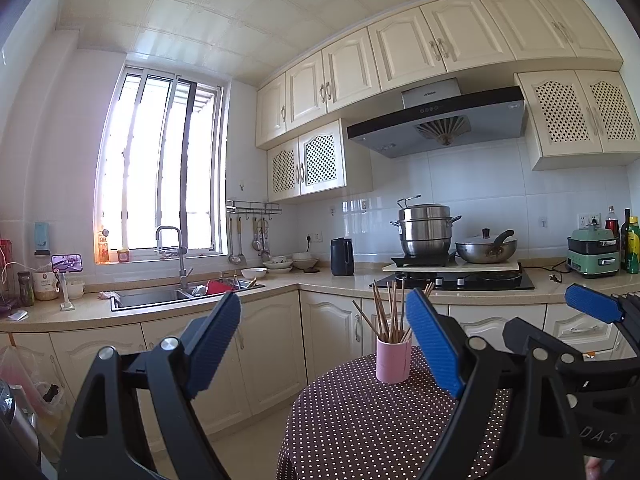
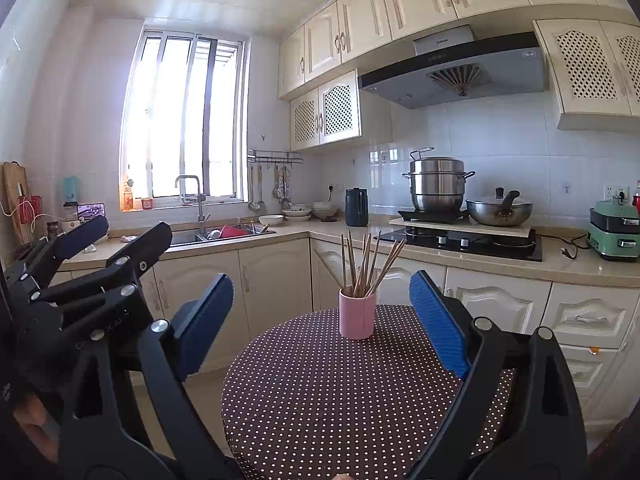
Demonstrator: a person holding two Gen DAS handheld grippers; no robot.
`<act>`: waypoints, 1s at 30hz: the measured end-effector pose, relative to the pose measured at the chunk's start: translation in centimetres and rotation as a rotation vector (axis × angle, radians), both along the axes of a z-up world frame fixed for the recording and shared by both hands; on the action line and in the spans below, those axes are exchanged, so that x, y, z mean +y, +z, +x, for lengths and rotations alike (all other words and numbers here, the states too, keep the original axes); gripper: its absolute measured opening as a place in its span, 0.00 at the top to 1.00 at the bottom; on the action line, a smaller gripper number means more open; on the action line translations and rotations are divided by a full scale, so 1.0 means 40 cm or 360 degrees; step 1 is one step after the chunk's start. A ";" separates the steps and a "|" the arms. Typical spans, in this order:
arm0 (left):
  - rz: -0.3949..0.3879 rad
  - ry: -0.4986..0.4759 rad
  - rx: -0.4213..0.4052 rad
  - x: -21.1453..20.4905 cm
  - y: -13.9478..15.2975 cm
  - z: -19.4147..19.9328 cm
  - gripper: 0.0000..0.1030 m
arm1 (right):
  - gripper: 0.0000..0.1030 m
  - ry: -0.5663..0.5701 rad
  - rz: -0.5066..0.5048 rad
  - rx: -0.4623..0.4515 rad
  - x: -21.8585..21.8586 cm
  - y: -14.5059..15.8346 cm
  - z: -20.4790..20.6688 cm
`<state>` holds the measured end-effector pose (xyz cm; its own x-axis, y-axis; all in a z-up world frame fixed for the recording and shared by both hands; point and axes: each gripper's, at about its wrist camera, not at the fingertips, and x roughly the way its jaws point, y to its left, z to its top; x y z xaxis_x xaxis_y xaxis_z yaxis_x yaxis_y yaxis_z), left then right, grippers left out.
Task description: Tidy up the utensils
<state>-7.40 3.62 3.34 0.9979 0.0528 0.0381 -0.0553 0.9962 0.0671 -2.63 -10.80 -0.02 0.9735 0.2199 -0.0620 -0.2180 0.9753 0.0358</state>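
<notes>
- I am holding my left tongs (image 1: 324, 344) wide apart, gripping nothing.
- The pink cup (image 2: 357, 314) of chopsticks (image 2: 366, 262) is standing upright on the dotted desk (image 2: 320, 392), far of both tongs.
- My right tongs (image 2: 322, 328) are gaping empty too.

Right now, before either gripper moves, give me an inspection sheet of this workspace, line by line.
Surface: round table under a brown polka-dot cloth, bare apart from one cup.
Job's things: pink cup standing upright near the table's far edge; wooden chopsticks standing in it, fanned out.
Clutter: nothing seen on the table; dishes in the sink, bowls on the counter.
Grippers: left gripper open, empty; right gripper open, empty, both short of the cup.
Cables: a black cord on the counter beside the green appliance.
Surroundings: kitchen with stove, steamer pot, wok, kettle, window.
</notes>
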 end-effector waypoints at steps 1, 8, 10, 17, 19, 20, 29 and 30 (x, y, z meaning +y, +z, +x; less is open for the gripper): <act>-0.0001 -0.0001 0.0000 0.001 0.000 -0.001 0.19 | 0.14 -0.0001 -0.0001 -0.0002 0.000 0.000 0.000; -0.0013 -0.0012 -0.0006 -0.003 0.001 0.008 0.19 | 0.14 0.0016 0.0054 0.0005 -0.008 -0.003 0.008; -0.0007 -0.0014 0.0007 -0.002 -0.002 0.012 0.19 | 0.14 0.0009 0.0049 0.0008 -0.007 -0.004 0.011; 0.0013 -0.0008 -0.0009 -0.001 -0.001 0.020 0.19 | 0.14 0.0006 0.0005 -0.0004 0.005 0.000 0.019; 0.0023 -0.0008 -0.0002 -0.004 0.000 0.031 0.19 | 0.14 -0.0001 -0.0007 -0.0013 0.007 0.001 0.026; 0.0029 -0.0007 -0.0004 -0.006 -0.001 0.036 0.19 | 0.14 0.0004 0.0008 -0.0003 0.006 -0.001 0.033; 0.0035 -0.0007 0.0051 -0.019 -0.033 0.132 0.19 | 0.14 0.0006 0.0050 0.0055 -0.011 -0.041 0.114; 0.0035 -0.0011 0.0074 -0.020 -0.040 0.149 0.19 | 0.14 0.0009 0.0054 0.0071 -0.013 -0.047 0.127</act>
<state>-1.45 2.82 1.74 0.9989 0.0458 -0.0075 -0.0449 0.9948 0.0915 2.46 -11.34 -1.91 0.9688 0.2278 -0.0979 -0.2207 0.9722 0.0785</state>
